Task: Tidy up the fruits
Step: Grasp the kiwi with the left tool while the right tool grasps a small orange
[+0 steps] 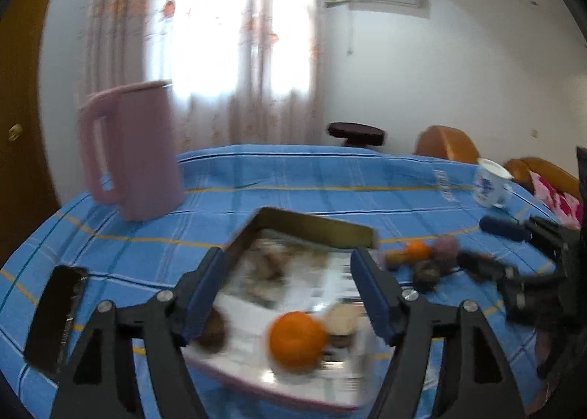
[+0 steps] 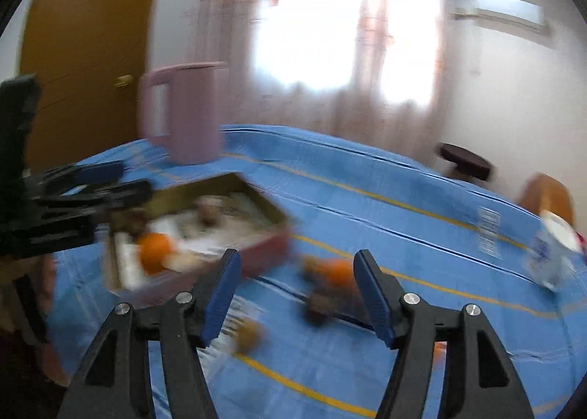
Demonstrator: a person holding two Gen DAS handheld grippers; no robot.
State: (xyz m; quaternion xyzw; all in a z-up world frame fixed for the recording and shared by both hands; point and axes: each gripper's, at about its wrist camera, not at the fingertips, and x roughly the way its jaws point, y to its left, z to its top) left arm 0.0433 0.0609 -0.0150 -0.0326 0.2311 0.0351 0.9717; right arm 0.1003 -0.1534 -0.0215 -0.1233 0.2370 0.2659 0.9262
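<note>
Left gripper (image 1: 288, 292): black plastic two-finger tool with blue pads (image 1: 203, 292), gaping wide, gripping nothing, pointing forward and slightly down.
Right gripper (image 2: 297, 294): matching black frame with blue pads (image 2: 372, 296), spreading wide, carrying nothing, tilting down.
Relative pose: hovering near each other, left one showing at the left edge of the right wrist view, right one blurring at the right edge of the left wrist view.

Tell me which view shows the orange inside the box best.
The left wrist view. There the orange sits large and near, between the open left claw fingers, inside the box. The right wrist view shows the same orange smaller, off to the left, blurrier and partly hidden by the box wall.
</note>
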